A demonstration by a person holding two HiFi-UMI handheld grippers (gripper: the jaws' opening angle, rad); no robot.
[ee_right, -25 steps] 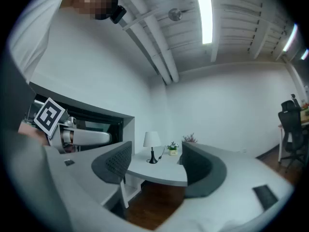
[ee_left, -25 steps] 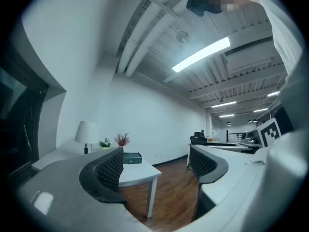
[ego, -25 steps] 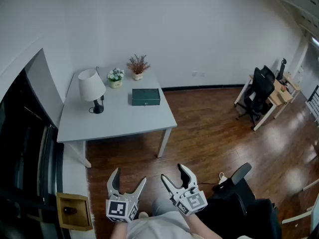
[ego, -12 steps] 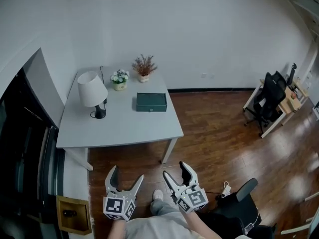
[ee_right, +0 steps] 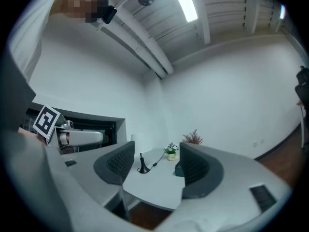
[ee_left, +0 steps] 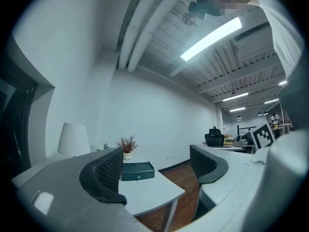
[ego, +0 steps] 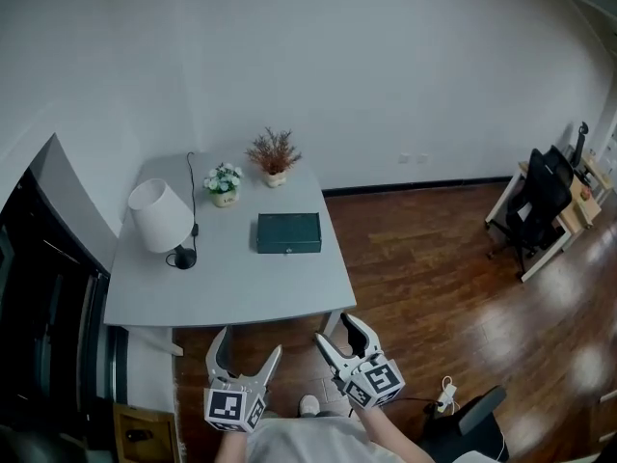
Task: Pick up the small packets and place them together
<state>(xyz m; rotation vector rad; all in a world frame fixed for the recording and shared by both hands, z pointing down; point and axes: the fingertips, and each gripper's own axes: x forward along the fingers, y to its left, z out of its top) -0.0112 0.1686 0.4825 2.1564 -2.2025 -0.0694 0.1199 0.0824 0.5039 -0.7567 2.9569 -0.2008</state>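
No small packets show in any view. Both grippers are held low in front of the person, short of the grey table [ego: 231,287]. My left gripper [ego: 249,343] is open with nothing between its jaws; in the left gripper view it [ee_left: 154,170] points at the table [ee_left: 145,192] and a dark green box [ee_left: 137,170]. My right gripper [ego: 336,331] is open and empty too, its jaws closing a little; in the right gripper view it [ee_right: 154,166] frames the table [ee_right: 154,182].
On the table stand a white lamp [ego: 159,215], a small flower pot [ego: 224,181], a dried plant [ego: 274,154] and the dark green box [ego: 288,232]. A dark cabinet [ego: 48,307] flanks the left. An office chair [ego: 545,196] and desk sit far right on the wooden floor.
The view has moved toward the table, which now lies nearer and lower in the head view. The black chair at the bottom right has slid mostly out of view. Both grippers stay empty.
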